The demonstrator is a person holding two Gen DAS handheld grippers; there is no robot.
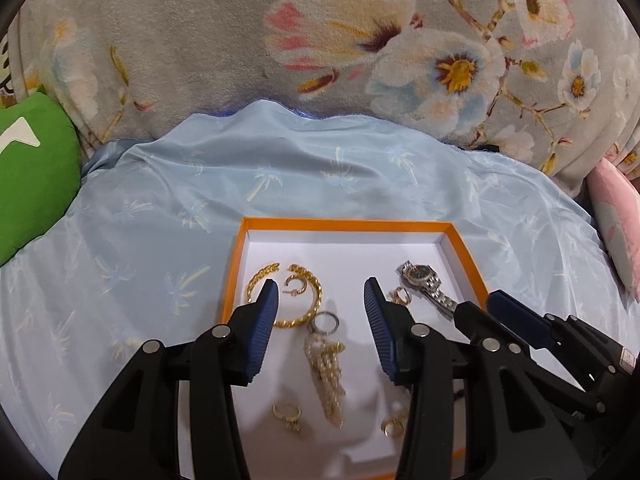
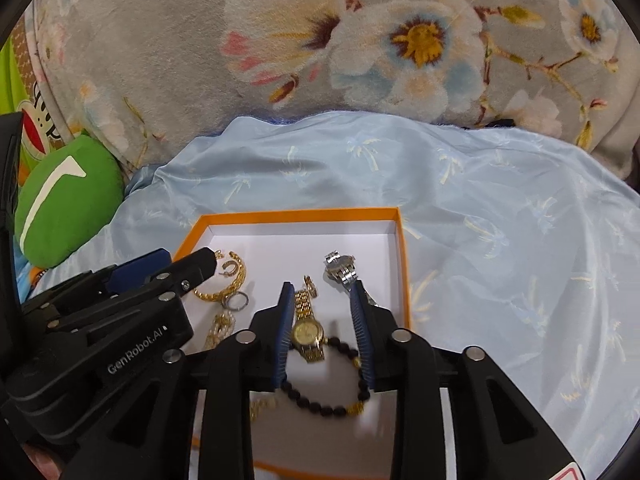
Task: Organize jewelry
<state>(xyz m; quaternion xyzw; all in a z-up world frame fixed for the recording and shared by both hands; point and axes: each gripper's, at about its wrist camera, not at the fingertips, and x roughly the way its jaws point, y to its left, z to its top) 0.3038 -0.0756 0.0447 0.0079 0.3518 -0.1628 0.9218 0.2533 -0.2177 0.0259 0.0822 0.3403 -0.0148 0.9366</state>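
An orange tray [image 1: 344, 224] with a white floor lies on a pale blue cloth and holds the jewelry. My left gripper [image 1: 321, 286] hovers open over a gold chain bangle [image 1: 298, 312], a silver ring [image 1: 326, 322] and a pearl cluster [image 1: 326, 372], holding nothing. A silver watch [image 1: 424, 280] lies at the tray's right side. My right gripper [image 2: 322, 286] stands open above the tray [image 2: 296, 214]. A gold watch [image 2: 307, 330] lies on the floor between its fingers, close to the left pad and not pinched. A dark bead bracelet [image 2: 320, 400] curls below it.
A grey floral blanket [image 1: 200, 40] rises behind the blue cloth [image 1: 160, 200]. A green cushion [image 1: 32, 168] sits at the left and a pink pillow [image 1: 616, 224] at the right. The two grippers stand side by side over the tray, close together.
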